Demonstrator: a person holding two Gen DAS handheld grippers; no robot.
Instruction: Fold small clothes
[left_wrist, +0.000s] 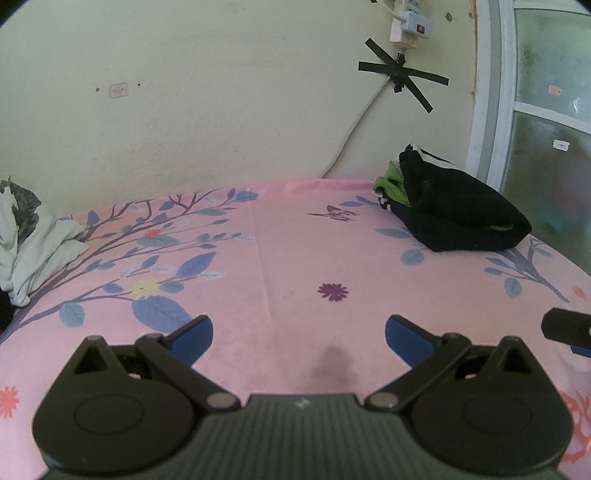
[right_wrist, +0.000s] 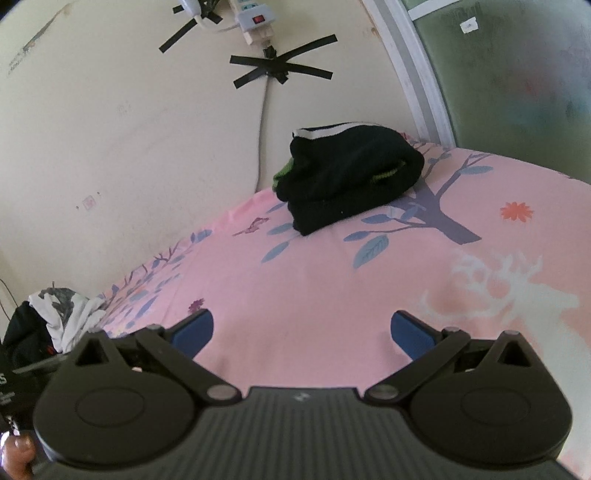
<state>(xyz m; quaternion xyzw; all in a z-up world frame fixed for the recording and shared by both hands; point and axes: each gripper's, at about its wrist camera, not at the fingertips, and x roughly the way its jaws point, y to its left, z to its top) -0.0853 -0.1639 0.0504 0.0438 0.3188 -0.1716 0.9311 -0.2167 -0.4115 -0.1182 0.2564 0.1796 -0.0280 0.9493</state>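
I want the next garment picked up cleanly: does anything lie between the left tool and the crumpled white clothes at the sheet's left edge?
Nothing visible does. Only bare pink floral bedsheet lies between the open left tool and the crumpled white clothes.

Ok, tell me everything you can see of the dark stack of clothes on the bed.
The stack of clothes is a neat folded pile of black, soft-looking fabric at the far side of the pink bedsheet, near the wall. A white-striped edge shows on top, and bright green fabric peeks out at its left. No gripper touches it.
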